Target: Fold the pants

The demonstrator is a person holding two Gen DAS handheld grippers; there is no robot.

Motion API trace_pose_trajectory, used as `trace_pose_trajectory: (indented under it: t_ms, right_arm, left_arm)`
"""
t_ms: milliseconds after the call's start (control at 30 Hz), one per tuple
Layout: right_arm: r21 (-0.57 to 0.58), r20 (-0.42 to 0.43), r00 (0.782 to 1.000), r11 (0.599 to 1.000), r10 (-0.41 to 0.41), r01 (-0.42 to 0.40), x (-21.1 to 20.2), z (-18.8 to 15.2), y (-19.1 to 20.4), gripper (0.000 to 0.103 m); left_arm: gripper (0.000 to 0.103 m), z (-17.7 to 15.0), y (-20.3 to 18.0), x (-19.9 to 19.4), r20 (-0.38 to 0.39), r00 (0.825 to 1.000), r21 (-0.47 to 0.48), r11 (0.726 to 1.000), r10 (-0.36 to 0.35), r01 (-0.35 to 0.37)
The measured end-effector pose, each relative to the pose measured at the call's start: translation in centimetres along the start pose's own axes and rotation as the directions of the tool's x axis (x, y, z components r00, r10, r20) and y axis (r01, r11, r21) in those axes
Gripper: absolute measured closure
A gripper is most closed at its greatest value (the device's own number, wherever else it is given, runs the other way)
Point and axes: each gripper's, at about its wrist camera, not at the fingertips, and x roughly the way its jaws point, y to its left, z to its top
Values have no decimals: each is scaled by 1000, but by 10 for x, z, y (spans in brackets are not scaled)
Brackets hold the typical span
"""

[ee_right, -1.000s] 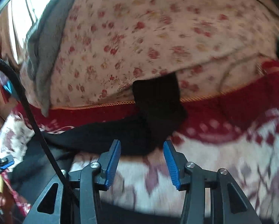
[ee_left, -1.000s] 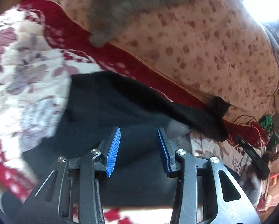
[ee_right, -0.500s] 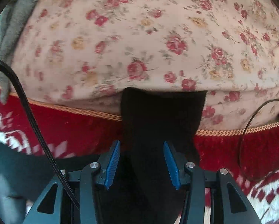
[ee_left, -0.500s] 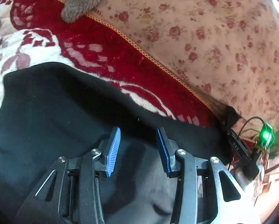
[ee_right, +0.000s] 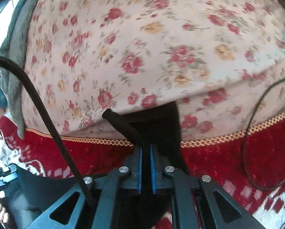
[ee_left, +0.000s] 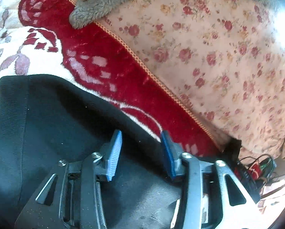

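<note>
Black pants [ee_left: 52, 126] lie on a red-and-white floral blanket [ee_left: 108, 57]. In the left wrist view the waistband end is at the left, and my left gripper [ee_left: 141, 138] is open, its blue pads straddling the pants' far edge. In the right wrist view my right gripper [ee_right: 145, 150] is shut on the black leg end [ee_right: 157, 122], which rests against a rose-print quilt [ee_right: 142, 47]. The rest of that leg runs under the gripper and is hidden.
A grey fleece garment [ee_left: 104, 0] lies on the rose-print quilt [ee_left: 209, 57]. A black cable [ee_right: 43, 114] crosses the right wrist view at the left, and a thin wire [ee_right: 247, 133] at the right. Electronics and wires [ee_left: 257, 169] sit at the blanket's right end.
My right gripper has closed on the leg end, which was between its open pads before. My left gripper moved forward to the pants' far edge and stays open.
</note>
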Motion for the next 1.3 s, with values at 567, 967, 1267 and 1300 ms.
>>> trace_pose_trajectory:
  t_ms: [567,967,1267,1300]
  right_arm:
    - [211,97,980,958,176,-193,-47,-25,-44,98]
    - [315,308,928,898,210,-307,-175,-39,-78,98]
    - [323,365,912,893,188,-313,-255,-92,-94,99]
    - [326,361,914,894,183,-308,-260,-101,-96,99]
  left_arm:
    - [95,-7,-11,18,-2,1000,87,996,22,-22]
    - [97,-12,-36,-69,93,990,217,972,-109,87]
    - [97,-62,-45,-135,133,971,356,924,-200,142]
    - [97,-74,-43,-142,137,969,384,913,-204,138]
